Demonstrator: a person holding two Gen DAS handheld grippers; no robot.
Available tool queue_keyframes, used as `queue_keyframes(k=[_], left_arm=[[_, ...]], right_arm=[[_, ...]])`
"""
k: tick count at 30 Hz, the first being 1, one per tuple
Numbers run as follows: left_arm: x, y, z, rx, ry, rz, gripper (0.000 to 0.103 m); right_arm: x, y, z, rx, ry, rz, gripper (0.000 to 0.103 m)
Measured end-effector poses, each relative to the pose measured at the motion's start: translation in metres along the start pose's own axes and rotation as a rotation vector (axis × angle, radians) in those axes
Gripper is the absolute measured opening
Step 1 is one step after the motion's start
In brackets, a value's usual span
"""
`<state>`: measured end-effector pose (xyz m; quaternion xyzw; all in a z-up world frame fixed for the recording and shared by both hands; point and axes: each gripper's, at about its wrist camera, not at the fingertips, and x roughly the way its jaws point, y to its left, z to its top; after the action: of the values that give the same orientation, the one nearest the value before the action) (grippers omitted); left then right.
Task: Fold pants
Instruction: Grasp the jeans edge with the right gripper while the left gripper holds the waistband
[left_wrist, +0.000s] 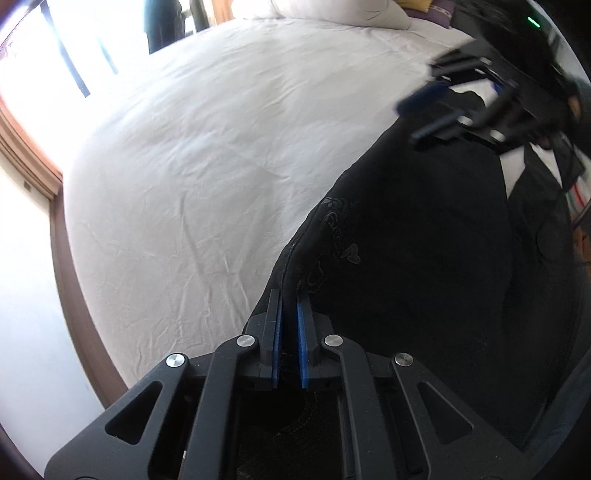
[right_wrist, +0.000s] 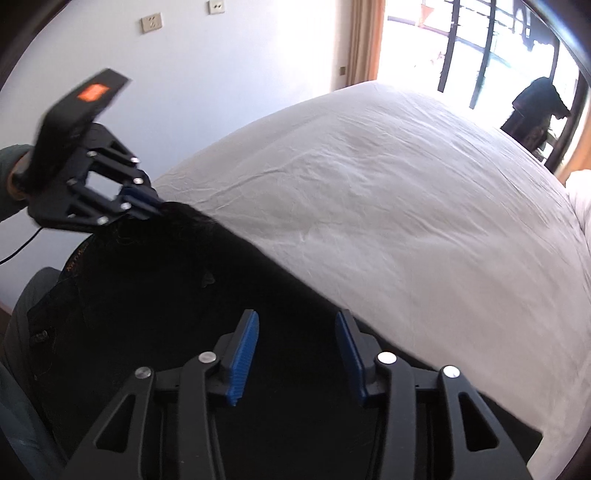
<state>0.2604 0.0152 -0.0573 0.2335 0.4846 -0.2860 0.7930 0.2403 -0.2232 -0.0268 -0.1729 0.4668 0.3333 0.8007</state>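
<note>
- The black pants (left_wrist: 424, 240) lie on the bed (left_wrist: 207, 155) at its near edge; their lower part runs out of both views, so their full outline is hidden.
- The left hand-held gripper (left_wrist: 289, 306) is clamped on a pants edge, blue pads pinching the cloth.
- The right hand-held gripper (right_wrist: 295, 332) has its jaws apart above the dark cloth, nothing pressed between them; in the left view it is blurred.
- Beyond the pants the white sheet is bare up to the pillow (left_wrist: 332, 11).
</note>
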Motion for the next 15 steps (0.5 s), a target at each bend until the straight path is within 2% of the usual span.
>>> queue_keyframes(k=[7,11,14,15], left_arm=[[-0.014,-0.007,-0.013,0.012,-0.038,0.011,0.006],[-0.017,-0.008,-0.017,0.007,-0.049,0.004,0.006],[-0.015,-0.009,-0.016,0.005,-0.051,-0.004,0.006],[-0.015,-0.008,-0.015,0.003,-0.052,-0.005,0.006]], right_arm=[[0.017,0.025,0.024,-0.165,0.06,0.066,0.042],[0.034,0.032,0.026,-0.223,0.13,0.033,0.041],[0.041,0.026,0.027,-0.204,0.149,0.025,0.033],[0.042,0.023,0.026,-0.2,0.157,0.019,0.024]])
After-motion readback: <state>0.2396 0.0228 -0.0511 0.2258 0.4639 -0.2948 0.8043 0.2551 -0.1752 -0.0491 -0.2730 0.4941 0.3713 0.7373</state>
